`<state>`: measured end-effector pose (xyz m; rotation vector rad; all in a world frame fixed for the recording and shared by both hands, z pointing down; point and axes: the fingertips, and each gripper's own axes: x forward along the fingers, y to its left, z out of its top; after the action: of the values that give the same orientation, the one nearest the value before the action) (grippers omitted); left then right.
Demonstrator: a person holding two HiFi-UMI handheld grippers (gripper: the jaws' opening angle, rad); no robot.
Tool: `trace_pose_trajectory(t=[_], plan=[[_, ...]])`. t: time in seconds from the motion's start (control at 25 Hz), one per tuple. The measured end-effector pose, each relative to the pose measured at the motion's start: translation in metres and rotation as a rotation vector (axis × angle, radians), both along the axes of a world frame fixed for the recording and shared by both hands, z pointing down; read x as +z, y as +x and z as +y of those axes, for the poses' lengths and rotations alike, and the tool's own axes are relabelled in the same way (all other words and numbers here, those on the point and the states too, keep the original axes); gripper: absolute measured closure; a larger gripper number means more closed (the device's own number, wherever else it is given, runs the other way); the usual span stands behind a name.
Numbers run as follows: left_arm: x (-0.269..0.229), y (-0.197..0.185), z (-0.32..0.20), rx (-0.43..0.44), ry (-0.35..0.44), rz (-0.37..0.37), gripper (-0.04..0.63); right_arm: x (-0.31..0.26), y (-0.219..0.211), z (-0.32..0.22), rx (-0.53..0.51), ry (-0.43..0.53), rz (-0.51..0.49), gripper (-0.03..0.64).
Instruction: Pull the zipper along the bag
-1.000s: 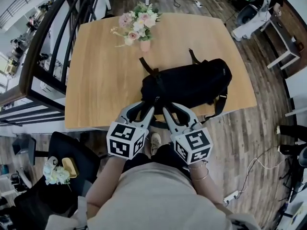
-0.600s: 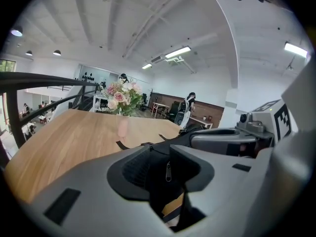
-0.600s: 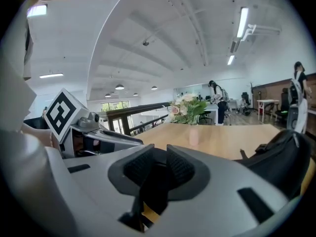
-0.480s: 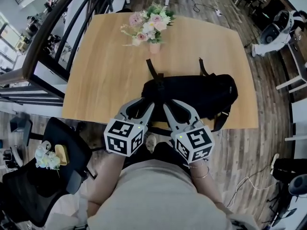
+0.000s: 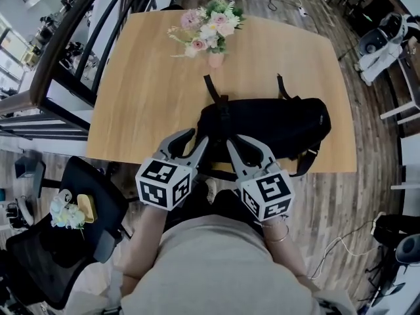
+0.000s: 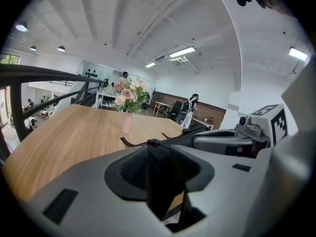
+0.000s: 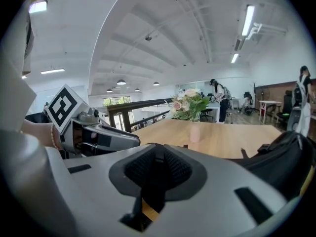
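A black bag lies across the near side of the wooden table, straps trailing off its left end. Both grippers sit side by side at that near left end. My left gripper has black bag fabric filling the gap between its jaws and grips it. My right gripper has just been closing its jaws. They now stand almost together on a thin dark tab, which looks like the zipper pull. The zipper line itself is hidden behind the grippers.
A pink vase of flowers stands at the table's far side. A dark railing runs along the left. A black chair with a small bouquet sits lower left. Cables and white furniture are on the floor at right.
Both grippers have shifted slightly along the bag's near left end and stand a little further apart. The bag has stayed in place on the table.
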<state>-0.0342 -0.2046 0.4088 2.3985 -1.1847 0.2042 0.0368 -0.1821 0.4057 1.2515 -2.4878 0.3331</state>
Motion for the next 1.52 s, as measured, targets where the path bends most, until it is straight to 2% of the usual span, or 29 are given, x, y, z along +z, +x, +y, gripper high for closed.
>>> trace_pose_trajectory(t=[0.36, 0.6, 0.8, 1.08, 1.36, 1.52], plan=[[0.008, 0.001, 0.010, 0.106, -0.089, 0.036, 0.456, -0.001, 0.001, 0.007, 0.080, -0.019, 0.014, 0.565], [0.019, 0.003, 0.019, 0.192, -0.140, 0.041, 0.410, 0.003, 0.001, 0.010, 0.126, -0.043, 0.015, 0.565], [0.032, 0.003, 0.020, 0.235, -0.178, 0.031, 0.382, 0.010, -0.005, 0.013, 0.119, -0.053, 0.049, 0.563], [0.053, 0.010, 0.027, 0.327, -0.232, 0.012, 0.382, 0.019, -0.010, 0.015, 0.090, -0.057, 0.123, 0.558], [0.061, 0.023, 0.032, 0.381, -0.254, 0.037, 0.383, 0.023, -0.009, 0.016, 0.085, -0.064, 0.148, 0.557], [0.058, 0.028, 0.034, 0.429, -0.239, 0.052, 0.436, 0.021, -0.013, 0.015, 0.068, -0.050, 0.175, 0.557]])
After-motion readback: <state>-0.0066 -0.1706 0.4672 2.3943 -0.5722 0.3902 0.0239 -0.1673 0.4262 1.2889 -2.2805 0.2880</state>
